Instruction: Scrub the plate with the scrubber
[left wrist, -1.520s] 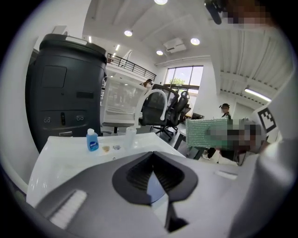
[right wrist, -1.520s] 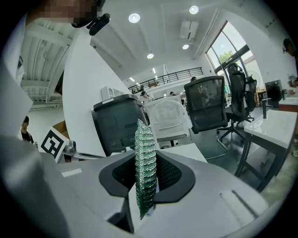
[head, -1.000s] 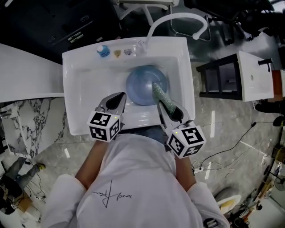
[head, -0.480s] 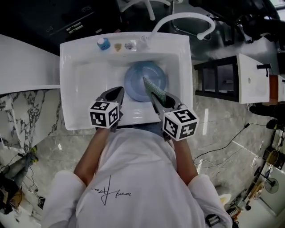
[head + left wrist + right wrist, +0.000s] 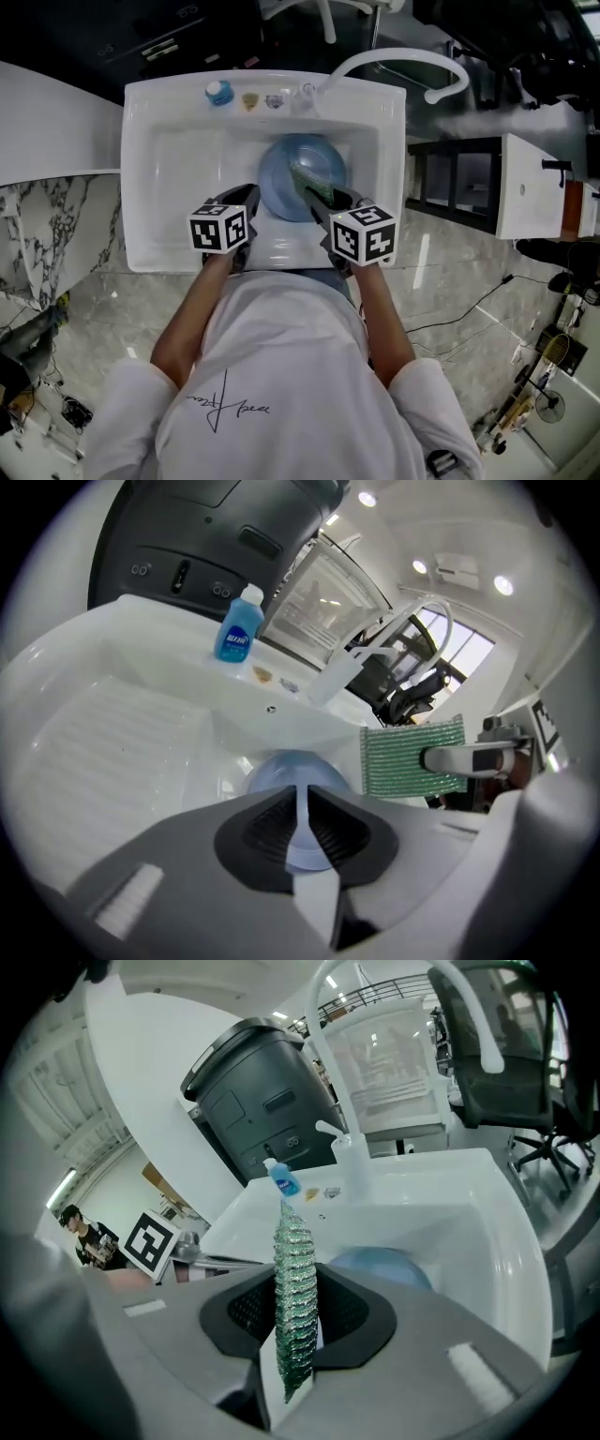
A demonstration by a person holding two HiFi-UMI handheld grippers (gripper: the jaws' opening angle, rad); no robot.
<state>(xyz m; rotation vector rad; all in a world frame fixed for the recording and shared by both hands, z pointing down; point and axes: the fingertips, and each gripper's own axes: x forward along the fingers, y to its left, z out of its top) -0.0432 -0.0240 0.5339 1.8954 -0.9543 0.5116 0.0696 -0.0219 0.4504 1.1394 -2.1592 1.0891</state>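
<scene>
Right tool (image 5: 317, 195) was clamped on scrubber (image 5: 295, 1297), above plate (image 5: 281, 173) in sink (image 5: 155, 206); left tool (image 5: 302, 829) was narrow, apparently pinching plate rim; best bet was flat pressure, small circles, plate pinned.

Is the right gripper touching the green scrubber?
Touching. The right gripper view shows the right gripper with jaws closed on both flat sides of the green scrubber, which stands on edge between them.
</scene>
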